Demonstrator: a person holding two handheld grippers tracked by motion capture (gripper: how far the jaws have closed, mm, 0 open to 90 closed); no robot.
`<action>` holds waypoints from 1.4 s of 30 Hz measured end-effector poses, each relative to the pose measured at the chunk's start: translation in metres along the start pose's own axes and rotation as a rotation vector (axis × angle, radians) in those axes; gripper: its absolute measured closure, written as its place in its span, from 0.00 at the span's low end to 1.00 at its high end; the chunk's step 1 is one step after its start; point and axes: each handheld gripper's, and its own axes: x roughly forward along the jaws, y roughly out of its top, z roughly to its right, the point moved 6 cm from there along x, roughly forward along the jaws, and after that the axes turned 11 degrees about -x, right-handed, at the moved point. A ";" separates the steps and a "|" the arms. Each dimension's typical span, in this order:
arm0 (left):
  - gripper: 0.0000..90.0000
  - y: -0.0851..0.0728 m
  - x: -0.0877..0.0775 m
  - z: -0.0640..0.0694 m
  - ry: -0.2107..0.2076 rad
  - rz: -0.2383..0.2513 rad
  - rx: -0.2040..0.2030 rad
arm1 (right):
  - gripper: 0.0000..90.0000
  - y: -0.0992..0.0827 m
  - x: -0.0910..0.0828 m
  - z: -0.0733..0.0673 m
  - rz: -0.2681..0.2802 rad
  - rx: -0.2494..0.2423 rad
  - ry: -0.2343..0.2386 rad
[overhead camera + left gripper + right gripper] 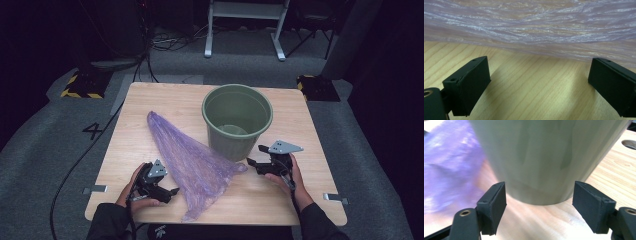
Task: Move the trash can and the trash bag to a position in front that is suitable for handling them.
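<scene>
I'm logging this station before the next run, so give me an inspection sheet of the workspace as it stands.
Surface: wooden table, bare wood around the items.
Job's things: purple plastic bag lying flat and crumpled; green bucket upright beside it, apparently touching its edge.
Clutter: nothing seen.
Grippers: left gripper open, at the bag's edge; right gripper open, facing the bucket's base.
Cables: black cable on the floor at left.
Surroundings: grey carpet, white frame legs behind.

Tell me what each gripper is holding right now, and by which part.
Nothing is held. The left gripper stands open just short of the crinkled purple plastic bag. The right gripper stands open facing the green plastic bucket, its fingers clear of it.
</scene>
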 end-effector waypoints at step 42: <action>0.15 0.029 0.036 0.062 0.011 0.024 -0.015 | 0.82 -0.001 0.029 -0.106 -0.105 -0.289 0.279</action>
